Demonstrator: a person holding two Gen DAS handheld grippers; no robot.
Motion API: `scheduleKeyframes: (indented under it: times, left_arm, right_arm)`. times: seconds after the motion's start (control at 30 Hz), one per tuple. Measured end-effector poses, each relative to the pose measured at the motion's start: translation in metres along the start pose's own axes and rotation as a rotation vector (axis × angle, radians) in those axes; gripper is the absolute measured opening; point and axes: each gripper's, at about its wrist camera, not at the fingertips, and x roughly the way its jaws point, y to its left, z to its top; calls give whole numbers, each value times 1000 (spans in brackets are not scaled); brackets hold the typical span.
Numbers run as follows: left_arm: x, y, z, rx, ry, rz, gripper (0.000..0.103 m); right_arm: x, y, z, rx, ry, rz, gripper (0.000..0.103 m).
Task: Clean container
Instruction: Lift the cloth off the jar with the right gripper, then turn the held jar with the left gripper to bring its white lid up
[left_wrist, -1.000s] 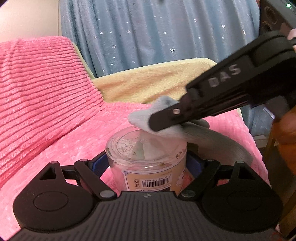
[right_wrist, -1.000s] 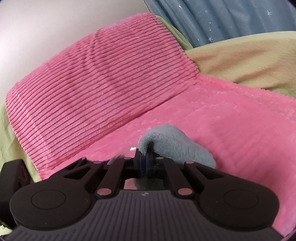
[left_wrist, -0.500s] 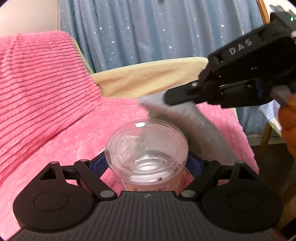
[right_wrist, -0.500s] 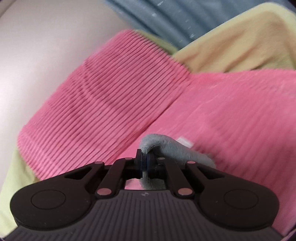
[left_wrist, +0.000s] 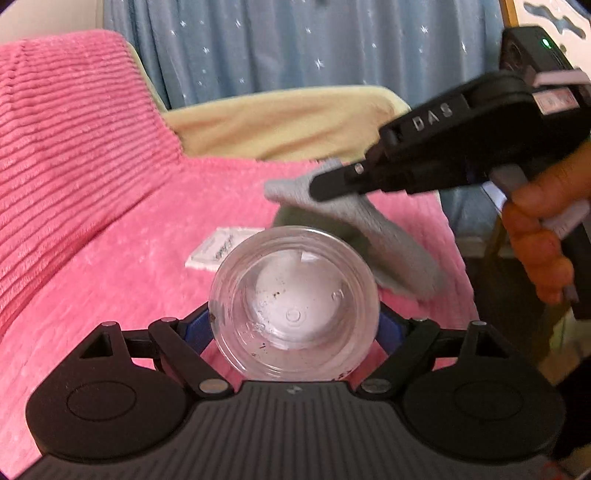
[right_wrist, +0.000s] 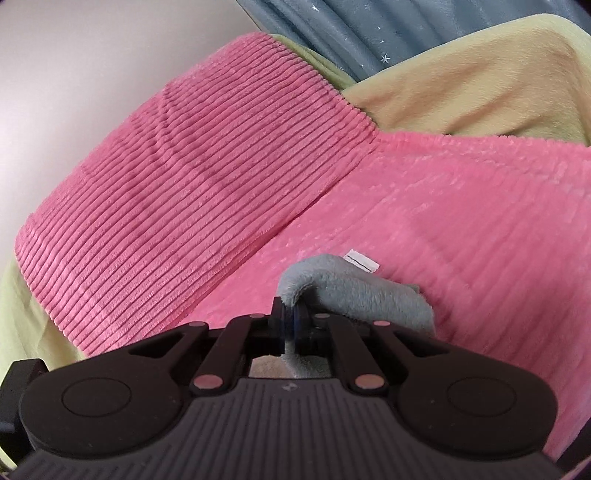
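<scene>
My left gripper (left_wrist: 294, 325) is shut on a clear plastic container (left_wrist: 294, 302), tilted so its open mouth faces the camera; dark specks cling to its inside. My right gripper (left_wrist: 317, 190) is shut on a grey cloth (left_wrist: 388, 236) and holds it just above and behind the container's rim, apart from it. In the right wrist view the right gripper (right_wrist: 290, 314) pinches the grey cloth (right_wrist: 354, 291), which droops to the right. The container does not show in that view.
A pink ribbed blanket (left_wrist: 92, 166) covers the sofa seat and backrest, over a yellow-green cover (left_wrist: 280, 118). A small white packet (left_wrist: 218, 251) lies on the blanket behind the container. A blue starred curtain (left_wrist: 295, 48) hangs behind.
The right gripper lifted the cloth off the container's mouth and drew it back to the right. The left gripper tipped the container so its mouth faces the camera.
</scene>
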Motion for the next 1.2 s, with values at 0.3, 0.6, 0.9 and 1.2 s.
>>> scheduleKeyframes:
  times: [0.3,0.6,0.9,1.2]
  left_arm:
    - [-3,-3,-6,21,129,-14,87]
    - [-1,-12,4,50,184,-2,92]
    - [17,-8,25,-23,234,19,92]
    - [38,-23,26,38,285,45,91]
  right_arm:
    - [2,6,-1,-7,8,-9,3]
    - [1,9,-3,-4,8,-6,3]
    - [-1,9,-2,14,-5,9,3]
    - [-3,-1,2,34,-19,11,3]
